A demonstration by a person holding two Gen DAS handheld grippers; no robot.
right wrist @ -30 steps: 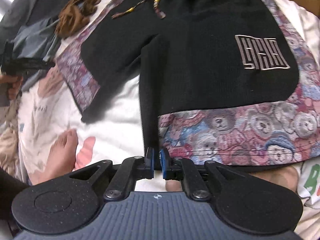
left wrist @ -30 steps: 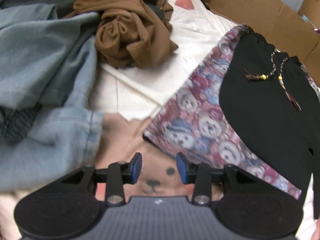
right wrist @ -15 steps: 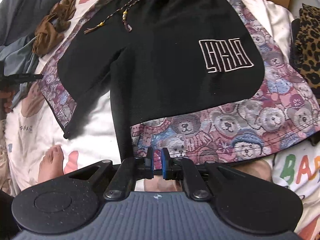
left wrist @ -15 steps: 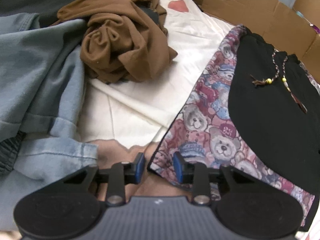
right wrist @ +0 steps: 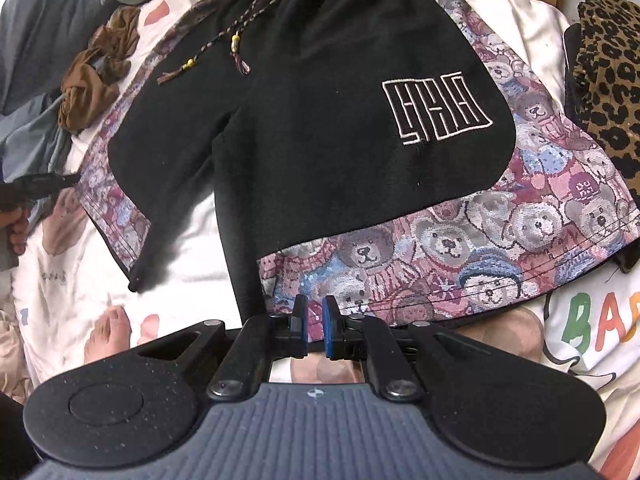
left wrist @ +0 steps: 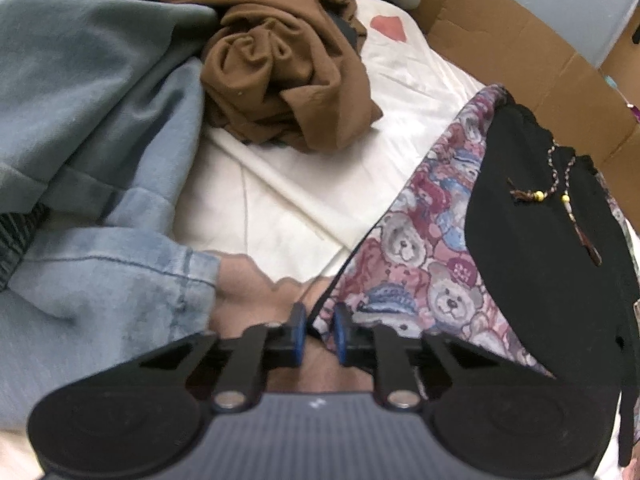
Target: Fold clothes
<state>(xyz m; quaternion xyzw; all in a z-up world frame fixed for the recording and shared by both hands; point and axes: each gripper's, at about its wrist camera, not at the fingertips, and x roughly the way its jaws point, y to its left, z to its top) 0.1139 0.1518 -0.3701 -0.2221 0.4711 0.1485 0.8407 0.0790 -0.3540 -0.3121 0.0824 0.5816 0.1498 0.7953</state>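
Black shorts point(right wrist: 320, 140) with teddy-bear side panels, a white logo and a beaded drawstring lie flat on the bed sheet. In the left wrist view the shorts point(left wrist: 540, 280) fill the right side. My left gripper point(left wrist: 320, 332) is at the outer hem corner of one leg. Its jaws are closing, and the bear-print edge sits between the blue pads. My right gripper point(right wrist: 315, 328) is shut on the bottom hem of the other leg. The left gripper point(right wrist: 36, 188) also shows at the far left of the right wrist view, held in a hand.
A crumpled brown garment point(left wrist: 288, 80) and blue denim point(left wrist: 100, 160) lie left of the shorts. Leopard-print fabric point(right wrist: 608, 80) sits at the right edge. Cardboard point(left wrist: 540, 52) stands behind the bed. A person's bare foot point(right wrist: 112, 340) rests on the sheet near the front.
My left gripper moved forward and down to the shorts' hem corner, and its jaws narrowed around the edge. The right gripper stayed shut on the hem.
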